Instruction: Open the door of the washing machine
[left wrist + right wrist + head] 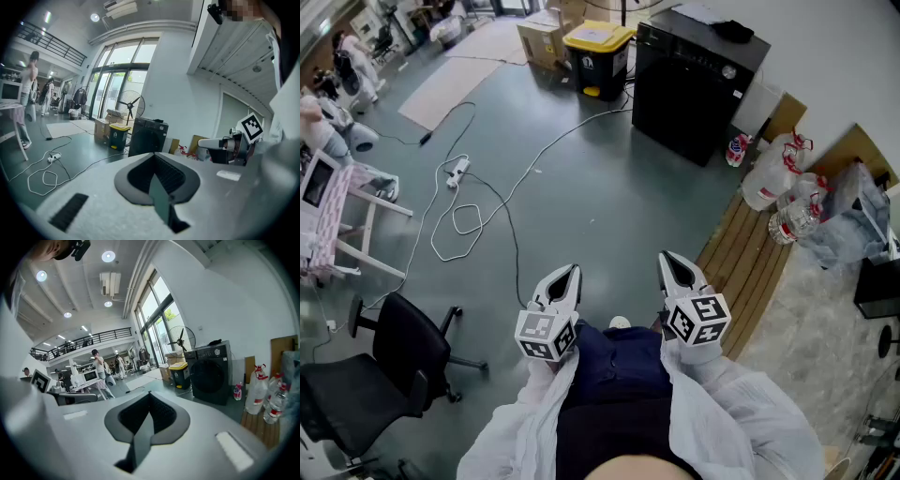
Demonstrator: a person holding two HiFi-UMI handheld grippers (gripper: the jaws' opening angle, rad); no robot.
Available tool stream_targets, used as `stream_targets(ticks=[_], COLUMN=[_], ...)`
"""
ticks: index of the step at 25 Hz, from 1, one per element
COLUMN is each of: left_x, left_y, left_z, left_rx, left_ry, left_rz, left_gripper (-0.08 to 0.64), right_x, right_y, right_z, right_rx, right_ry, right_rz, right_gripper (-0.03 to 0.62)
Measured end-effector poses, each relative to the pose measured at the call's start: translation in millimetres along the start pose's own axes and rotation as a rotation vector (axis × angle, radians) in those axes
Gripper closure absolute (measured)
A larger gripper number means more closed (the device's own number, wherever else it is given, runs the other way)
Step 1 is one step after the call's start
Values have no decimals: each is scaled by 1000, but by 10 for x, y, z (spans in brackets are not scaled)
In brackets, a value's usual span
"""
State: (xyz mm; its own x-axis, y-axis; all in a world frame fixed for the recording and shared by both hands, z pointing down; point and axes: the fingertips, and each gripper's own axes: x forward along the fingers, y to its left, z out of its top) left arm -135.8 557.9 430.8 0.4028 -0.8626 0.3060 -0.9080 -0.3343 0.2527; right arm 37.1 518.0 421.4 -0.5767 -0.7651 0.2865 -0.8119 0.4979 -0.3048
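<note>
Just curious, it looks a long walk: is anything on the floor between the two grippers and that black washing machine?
Mostly bare floor. Only a thin white cable lies across it, running toward the washing machine. The yellow-lidded bin stands off to one side.

1. In the head view, the washing machine (698, 80) at 1 o'clock is steeply foreshortened. Its dark front shows no clear door outline or handle.
2. The office chair (394, 361) at 8 o'clock is cut off by the left edge.
3. The person's hands are hidden beneath the left gripper (572, 271) and right gripper (667, 257).
4. The labels on the bottles (766, 178) at 3 o'clock are too small to read.
</note>
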Motion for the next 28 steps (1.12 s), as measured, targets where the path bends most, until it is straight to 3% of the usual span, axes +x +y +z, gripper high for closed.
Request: stream_targets(ticks=[6, 18, 28], left_x=[-64, -149, 378], left_y=[-7, 37, 373], left_z=[-41, -117, 38], left_rx=[-9, -28, -42], left_ry=[-3, 8, 12], left_rz=[4, -7, -6], left_gripper=[557, 557, 555], right_x=[-72, -111, 340], right_y=[46, 167, -115], right_z=[-11, -241, -128], right_rx=[31, 65, 85], right_ry=[-28, 16, 30], right_rz=[10, 16, -12], right_gripper=[584, 584, 584])
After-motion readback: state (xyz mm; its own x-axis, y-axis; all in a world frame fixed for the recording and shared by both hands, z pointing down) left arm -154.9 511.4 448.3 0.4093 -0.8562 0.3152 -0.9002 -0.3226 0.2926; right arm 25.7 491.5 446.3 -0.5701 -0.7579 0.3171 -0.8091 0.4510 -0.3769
